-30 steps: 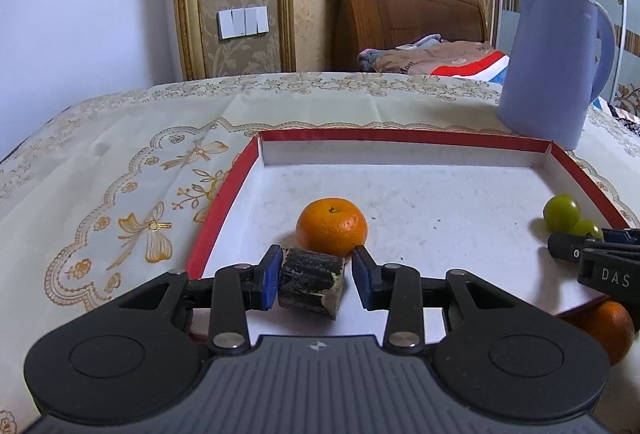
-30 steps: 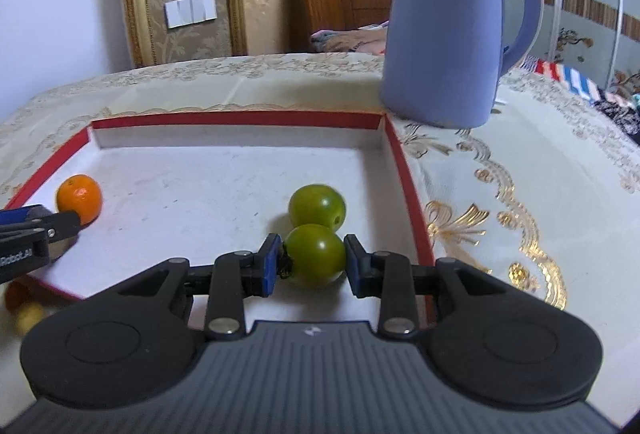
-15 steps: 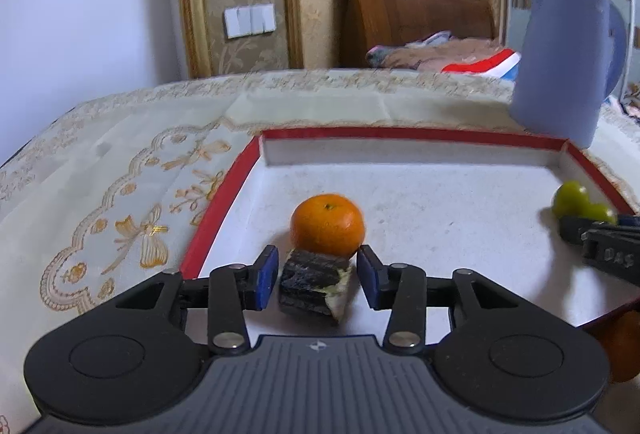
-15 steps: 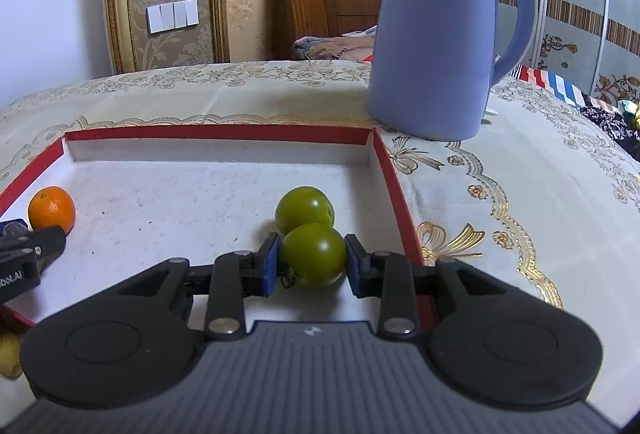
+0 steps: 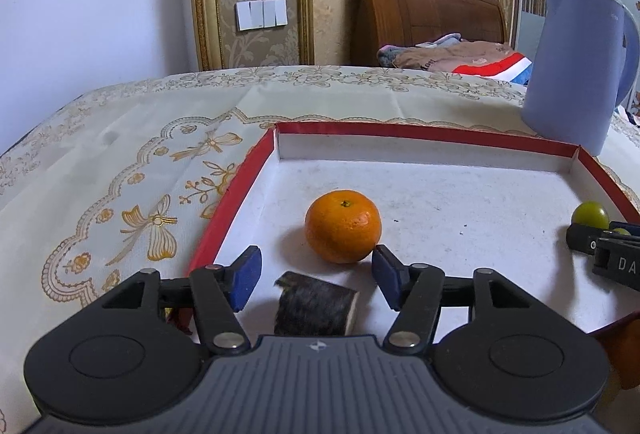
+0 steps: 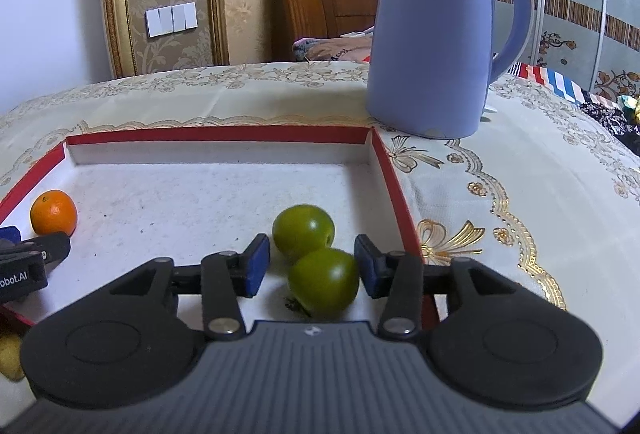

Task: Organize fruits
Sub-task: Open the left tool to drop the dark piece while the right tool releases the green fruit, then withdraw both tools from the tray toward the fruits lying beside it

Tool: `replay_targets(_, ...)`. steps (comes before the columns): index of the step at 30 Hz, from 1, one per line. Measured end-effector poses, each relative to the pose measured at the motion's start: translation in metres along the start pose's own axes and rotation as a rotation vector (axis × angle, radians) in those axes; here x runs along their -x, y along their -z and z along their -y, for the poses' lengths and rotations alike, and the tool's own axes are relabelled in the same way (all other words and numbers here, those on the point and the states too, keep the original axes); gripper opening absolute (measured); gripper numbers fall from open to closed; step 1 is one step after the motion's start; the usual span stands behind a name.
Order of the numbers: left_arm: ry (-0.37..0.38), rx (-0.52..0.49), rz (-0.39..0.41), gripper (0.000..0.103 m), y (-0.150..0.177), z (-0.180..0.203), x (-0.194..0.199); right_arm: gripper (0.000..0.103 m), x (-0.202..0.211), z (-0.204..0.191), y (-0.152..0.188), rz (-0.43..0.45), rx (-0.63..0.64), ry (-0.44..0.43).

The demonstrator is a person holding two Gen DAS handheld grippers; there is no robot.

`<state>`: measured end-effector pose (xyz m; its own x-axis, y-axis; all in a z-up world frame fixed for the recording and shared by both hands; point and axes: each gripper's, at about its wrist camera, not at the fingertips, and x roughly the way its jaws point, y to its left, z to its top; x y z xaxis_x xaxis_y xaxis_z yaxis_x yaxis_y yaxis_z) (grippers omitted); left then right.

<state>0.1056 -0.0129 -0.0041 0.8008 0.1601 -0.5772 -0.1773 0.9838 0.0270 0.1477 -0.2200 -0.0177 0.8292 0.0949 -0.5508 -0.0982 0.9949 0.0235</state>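
A red-rimmed white tray (image 5: 436,138) is seen on a gold-embroidered tablecloth (image 5: 120,170), with a lavender-blue kettle (image 6: 432,34) stood just past its far right corner.

Left gripper (image 5: 316,276): jaws are opening, roughly half spread. A dark, rough-skinned cut fruit chunk (image 5: 314,310), pale at its cut face, is lying on the tray floor between the blue pads (image 5: 246,278), clear of both; nothing is gripped. An orange mandarin (image 5: 343,226) is sat just beyond the chunk, very near the right pad tip; contact cannot be told.

Right gripper (image 6: 312,266): jaws are opening, partly spread. A green round fruit (image 6: 324,282) is resting on the tray between the pads, close to the right one, with a clear gap on the left; it is not clamped. A second green fruit (image 6: 303,232) is set touching it, just behind. Both are near the tray's right wall.

The mandarin is also seen at the tray's left side in the right wrist view, next to the other gripper's tip. A yellowish fruit (image 6: 10,356) is partly seen outside the tray at the lower left edge.
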Motion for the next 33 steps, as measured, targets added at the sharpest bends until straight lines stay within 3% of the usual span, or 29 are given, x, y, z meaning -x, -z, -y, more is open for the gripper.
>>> replay_targets(15,0.026,-0.006,0.007,0.063,0.003,0.0,0.006,0.086,0.011,-0.002,0.005,0.05,-0.003,0.006)
replay_targets(27,0.047,0.008,0.02,0.065,0.005,-0.006,0.014,0.09,0.016,0.003,0.007,0.057,-0.037,-0.027)
replay_targets(33,0.051,0.015,0.044,0.071,0.008,-0.011,0.022,0.092,0.021,0.003,0.011,0.069,-0.039,-0.033)
